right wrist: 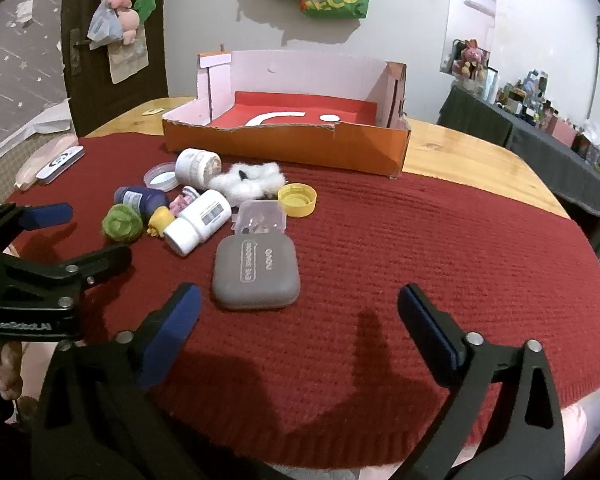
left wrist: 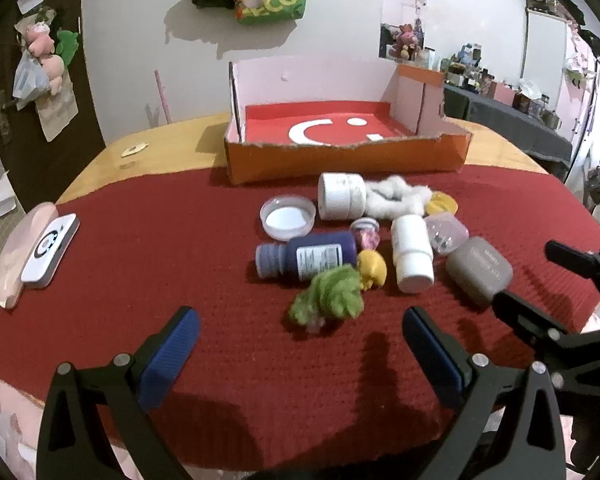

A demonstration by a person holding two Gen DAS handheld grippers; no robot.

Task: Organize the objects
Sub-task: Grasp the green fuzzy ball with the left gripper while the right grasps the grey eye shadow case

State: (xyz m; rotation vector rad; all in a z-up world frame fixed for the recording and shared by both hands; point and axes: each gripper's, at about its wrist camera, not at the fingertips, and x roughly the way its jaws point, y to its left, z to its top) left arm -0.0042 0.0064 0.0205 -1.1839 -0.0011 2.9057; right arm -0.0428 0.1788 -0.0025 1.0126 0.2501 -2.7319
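Note:
A heap of small items lies on the red cloth point(left wrist: 140, 264): a green wool tuft point(left wrist: 327, 295), a purple bottle point(left wrist: 306, 255), a white pill bottle point(left wrist: 412, 254), a grey case point(left wrist: 480, 270), a white jar point(left wrist: 342, 196), cotton wool point(left wrist: 396, 198) and a yellow cap point(right wrist: 297, 199). An orange cardboard box point(left wrist: 340, 158) with a red floor stands behind them. My left gripper point(left wrist: 300, 334) is open, just short of the green tuft. My right gripper point(right wrist: 299, 308) is open, with the grey case point(right wrist: 256, 276) just ahead of its left finger. Both hold nothing.
A white device point(left wrist: 50, 252) rests on a pink pad at the cloth's left edge. Bare wooden table point(right wrist: 460, 152) shows to the right of the box. A clear round lid point(left wrist: 287, 216) and a clear plastic box point(right wrist: 262, 218) lie in the heap.

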